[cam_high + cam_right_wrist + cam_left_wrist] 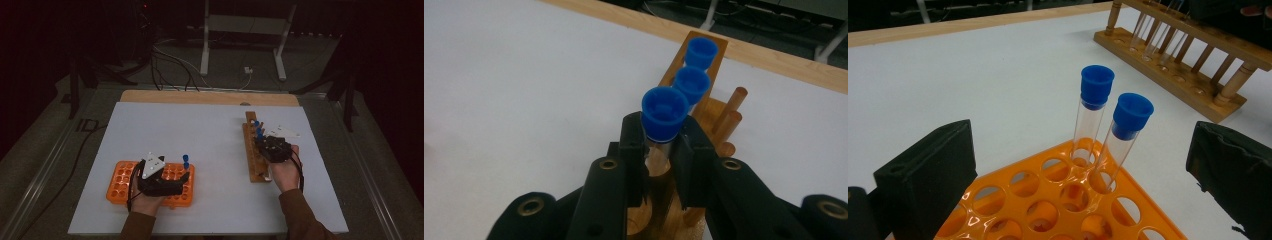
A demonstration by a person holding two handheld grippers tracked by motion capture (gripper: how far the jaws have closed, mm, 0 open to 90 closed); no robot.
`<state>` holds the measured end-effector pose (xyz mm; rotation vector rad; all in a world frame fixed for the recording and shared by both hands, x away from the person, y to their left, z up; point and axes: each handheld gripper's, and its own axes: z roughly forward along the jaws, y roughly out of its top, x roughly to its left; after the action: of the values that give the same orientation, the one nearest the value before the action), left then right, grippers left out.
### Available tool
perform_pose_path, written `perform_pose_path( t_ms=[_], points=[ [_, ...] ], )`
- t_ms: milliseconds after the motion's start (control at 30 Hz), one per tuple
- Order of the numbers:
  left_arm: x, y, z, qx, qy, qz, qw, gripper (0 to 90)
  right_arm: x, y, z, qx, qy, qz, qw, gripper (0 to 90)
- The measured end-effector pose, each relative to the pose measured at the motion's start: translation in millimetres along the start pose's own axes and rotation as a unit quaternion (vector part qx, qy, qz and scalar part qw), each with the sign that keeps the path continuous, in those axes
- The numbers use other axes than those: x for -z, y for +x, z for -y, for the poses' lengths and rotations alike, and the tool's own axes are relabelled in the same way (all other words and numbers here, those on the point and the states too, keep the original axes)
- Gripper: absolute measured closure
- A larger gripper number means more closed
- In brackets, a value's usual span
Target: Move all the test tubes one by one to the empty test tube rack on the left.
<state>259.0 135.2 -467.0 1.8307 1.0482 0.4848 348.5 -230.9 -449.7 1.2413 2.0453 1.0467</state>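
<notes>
Two racks define the work area on the white counter (210, 150): a long wooden test-tube rack with peg uprights (251, 150) and an orange plastic grid rack with round wells (120, 186). All positions below are given relative to the wooden rack.

Right hand-held gripper (659, 150): its jaws are clamped on a clear glass test tube with a blue cap (665, 114), just under the cap, while the tube stands in a hole of the wooden rack. Two more blue-capped tubes (692, 82) stand in the holes directly beyond it in the same row.

Left hand-held gripper (1083, 165): well apart from the wooden rack, over the orange rack, with jaws wide apart and nothing between them. Two blue-capped tubes (1096, 90) already stand at the orange rack's corner nearest the wooden rack, both tilted slightly.

Recommended procedure for the step in hand, judged to be extraction of the gripped tube:
1. Lift straight along the tube's axis until the base is free of the upper board; sideways pull risks levering glass against wood.
2. Keep clear of the neighbouring cap.
3. Maintain the grip below the cap, so that the cap rim guards against slipping.
4. Carry the tube upright toward the orange rack and lower it into a free well beside the seated pair.

Markings: no brand, label or legible writing can be made out on the tubes, caps or racks.
</notes>
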Motion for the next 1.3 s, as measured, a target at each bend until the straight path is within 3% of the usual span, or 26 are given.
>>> perform_pose_path(
  t_ms=[367,867,1067,1300],
  points=[
    [-0.3,-0.9,0.1,-0.003,0.000,0.004,1.0000,0.3,16.5,1.5,-8.4,0.002,-0.020,-0.006,0.9998,77.4],
    [2.3,-8.3,-6.3,-0.014,-0.011,0.013,0.9998,0.9,44.1,7.9,-30.9,0.026,-0.049,-0.004,0.9984,77.4],
    [6.4,-15.3,-13.8,-0.026,-0.024,0.017,0.9992,1.2,51.2,13.4,-34.1,0.026,-0.058,-0.023,0.9977,77.4],
    [7.3,-25.3,-22.4,-0.040,-0.035,0.023,0.9983,2.8,48.7,29.7,-33.4,0.036,-0.052,-0.055,0.9965,77.4]
  ],
)
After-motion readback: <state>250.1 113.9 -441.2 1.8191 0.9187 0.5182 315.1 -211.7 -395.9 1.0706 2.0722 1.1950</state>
